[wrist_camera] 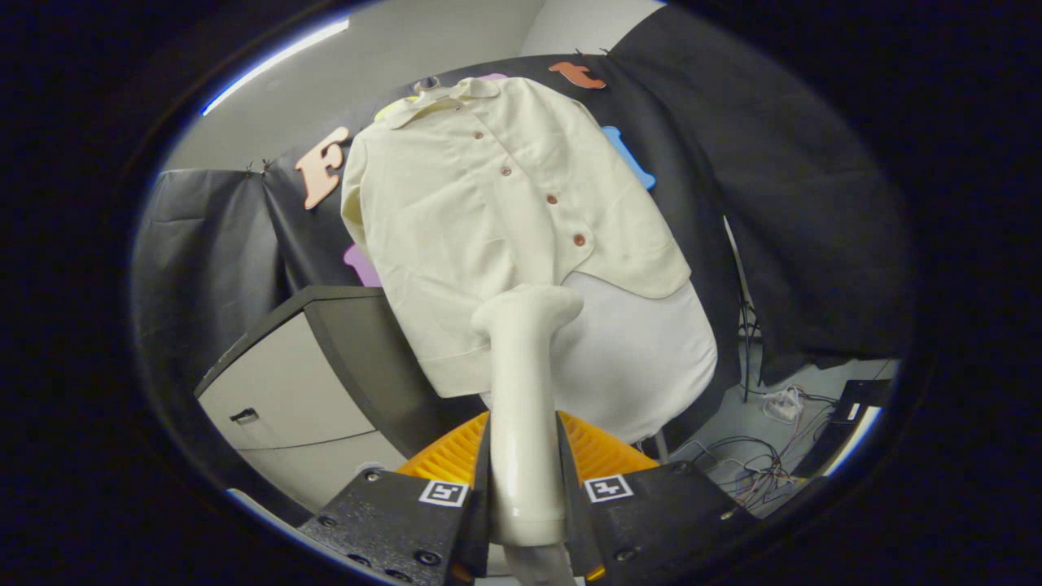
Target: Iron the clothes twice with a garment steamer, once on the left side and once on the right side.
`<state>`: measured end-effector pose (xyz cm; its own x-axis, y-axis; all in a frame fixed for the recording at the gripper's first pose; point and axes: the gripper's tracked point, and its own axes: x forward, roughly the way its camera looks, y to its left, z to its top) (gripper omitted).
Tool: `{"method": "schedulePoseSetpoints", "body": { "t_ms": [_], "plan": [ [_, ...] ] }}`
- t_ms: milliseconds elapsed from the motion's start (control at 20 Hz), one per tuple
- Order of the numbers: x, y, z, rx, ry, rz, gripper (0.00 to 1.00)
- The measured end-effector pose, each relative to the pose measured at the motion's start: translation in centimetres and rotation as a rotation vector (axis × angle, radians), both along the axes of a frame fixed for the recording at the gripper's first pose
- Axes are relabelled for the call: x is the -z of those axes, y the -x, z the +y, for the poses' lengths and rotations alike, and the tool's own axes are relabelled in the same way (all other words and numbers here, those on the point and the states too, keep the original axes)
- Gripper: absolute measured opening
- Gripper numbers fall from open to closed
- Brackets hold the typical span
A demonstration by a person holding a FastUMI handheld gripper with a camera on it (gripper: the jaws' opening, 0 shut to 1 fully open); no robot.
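My gripper (525, 456) is clamped on the handle of the garment steamer (523, 382), both fingers pressing its sides, so the grip looks firm. The steamer rises straight out from between my fingers, and its head sits just ahead of them, over the lower hem of the cream shirt (496, 220). The shirt hangs on the board (643, 358) straight beyond my fingers, buttons (552, 198) running down its middle, collar at the far end. A grey cabinet (301, 382) stands off to the left of my fingers, and loose cables (749, 464) lie on the floor to the right.

I judge that I am at the bottom of a pass, the head near the hem on the left panel; whether it touches the cloth I cannot tell. To do this stroke well I would keep the head flat to the fabric, travel along the panel in one slow, even line between hem and shoulder, stay clear of the button row, and not twist my wrist, since the handle could slip in the fingers. The right panel should then get the same stroke
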<state>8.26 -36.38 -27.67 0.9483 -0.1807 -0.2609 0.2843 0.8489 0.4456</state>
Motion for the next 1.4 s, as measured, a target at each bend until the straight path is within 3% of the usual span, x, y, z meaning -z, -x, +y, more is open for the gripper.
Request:
{"method": "schedulePoseSetpoints", "body": {
  "t_ms": [250,550,800,1400],
  "plan": [
    [-0.6,2.5,0.5,0.005,-0.018,-0.017,0.37],
    [-4.9,3.8,1.9,-0.015,-0.023,-0.081,0.37],
    [-10.7,3.8,4.2,-0.068,0.055,-0.142,0.37],
    [-18.2,3.4,7.9,-0.143,0.135,-0.214,0.37]
  ]
}}
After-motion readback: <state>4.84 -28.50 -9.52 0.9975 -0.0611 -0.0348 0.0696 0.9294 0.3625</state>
